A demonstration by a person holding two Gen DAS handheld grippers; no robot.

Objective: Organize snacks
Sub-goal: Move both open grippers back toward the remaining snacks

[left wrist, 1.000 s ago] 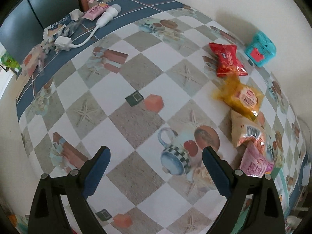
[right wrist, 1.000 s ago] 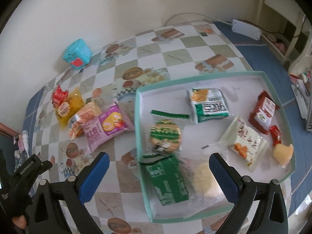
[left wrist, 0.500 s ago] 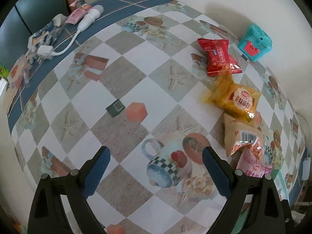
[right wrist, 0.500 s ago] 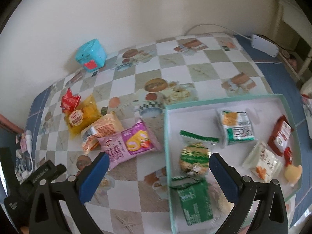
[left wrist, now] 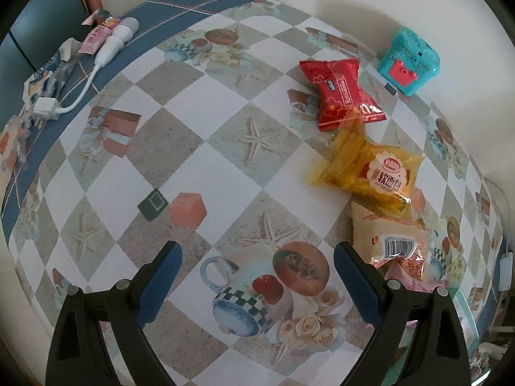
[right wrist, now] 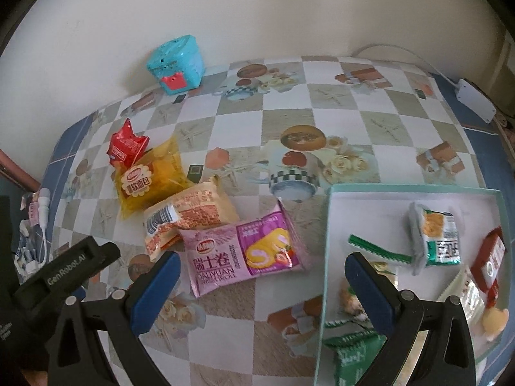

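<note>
Loose snack packets lie in a row on the checked tablecloth: a red packet [left wrist: 339,95] [right wrist: 127,144], a yellow packet [left wrist: 370,173] [right wrist: 149,178], a beige packet [left wrist: 389,238] [right wrist: 190,212] and a pink packet [right wrist: 244,254]. A teal-rimmed tray [right wrist: 326,251] at the right holds several more packets. My right gripper [right wrist: 262,289] hangs open above the pink packet's near edge, nothing between its fingers. My left gripper [left wrist: 257,278] is open over bare cloth, the beige packet just beyond its right finger [left wrist: 354,276].
A turquoise toy box [left wrist: 408,61] [right wrist: 177,64] stands by the wall. A white charger and cable [left wrist: 106,48], a pink tube and wrappers lie at the table's far left edge. A white adapter [right wrist: 474,99] sits at the far right corner.
Both grippers have shifted across the table toward the row of loose packets; the tray slid to the right of the right wrist view, and the packets came closer in the left. Both stayed open.
</note>
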